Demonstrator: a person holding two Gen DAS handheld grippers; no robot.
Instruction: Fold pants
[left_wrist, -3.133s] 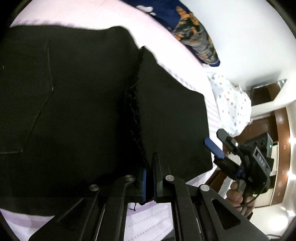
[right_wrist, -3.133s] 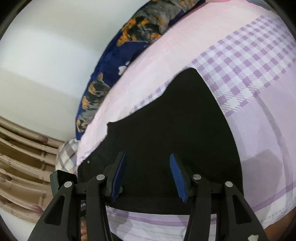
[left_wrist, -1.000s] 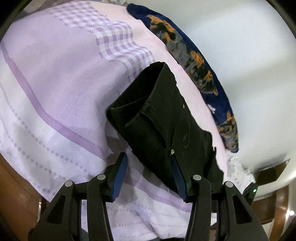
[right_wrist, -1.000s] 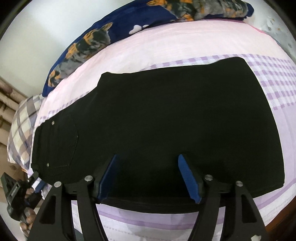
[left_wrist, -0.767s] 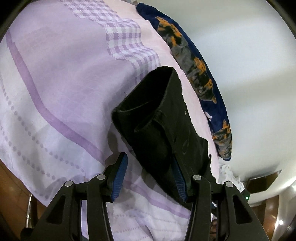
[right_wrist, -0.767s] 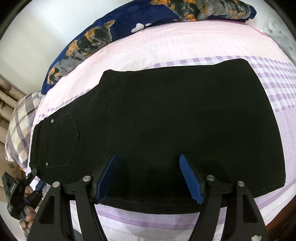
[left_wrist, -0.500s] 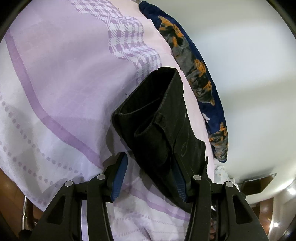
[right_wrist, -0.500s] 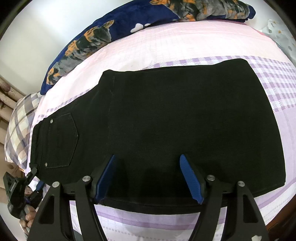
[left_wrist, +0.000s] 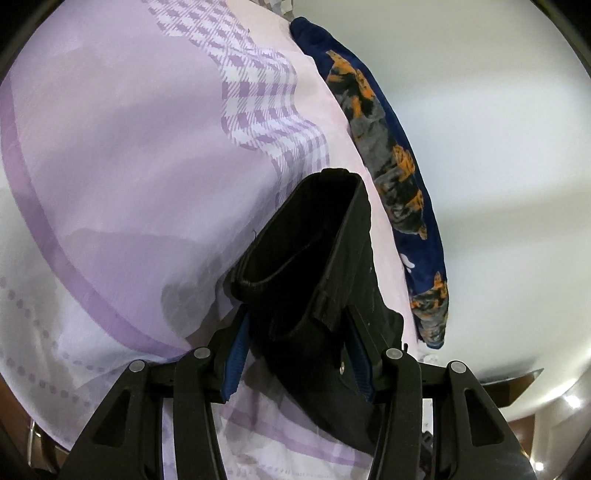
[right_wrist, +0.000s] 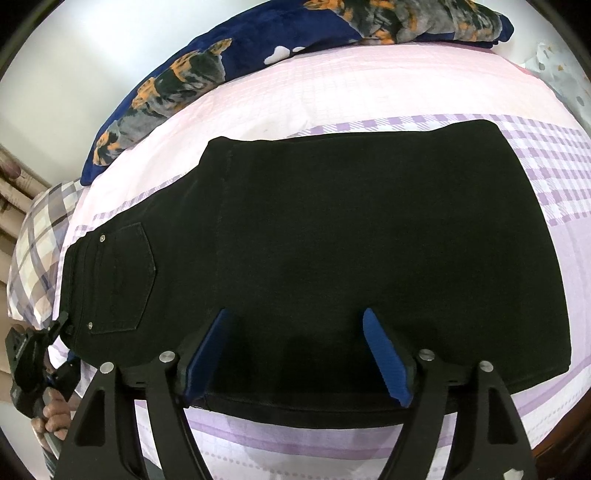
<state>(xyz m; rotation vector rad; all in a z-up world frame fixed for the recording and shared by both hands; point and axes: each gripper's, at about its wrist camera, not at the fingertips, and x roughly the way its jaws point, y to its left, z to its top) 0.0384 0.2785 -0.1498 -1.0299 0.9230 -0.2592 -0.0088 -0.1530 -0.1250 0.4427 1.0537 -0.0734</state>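
The black pants (right_wrist: 332, 251) lie folded flat on the bed, waistband and back pocket (right_wrist: 122, 280) to the left. My right gripper (right_wrist: 295, 354) is open above the near edge of the pants. In the left wrist view the pants (left_wrist: 325, 258) are seen end-on, the waistband end between the fingers of my left gripper (left_wrist: 299, 347), which is open around it. The left gripper also shows in the right wrist view (right_wrist: 48, 354), at the waistband corner.
The bed has a pink and purple checked sheet (right_wrist: 554, 158), which also shows in the left wrist view (left_wrist: 129, 166). A navy pillow with orange cats (right_wrist: 229, 55) lies along the far wall. A plaid pillow (right_wrist: 33, 240) is at the left. Wooden bed edge at lower right.
My left gripper has moved in onto the waistband end, which now sits between its open fingers. The right gripper has barely moved.
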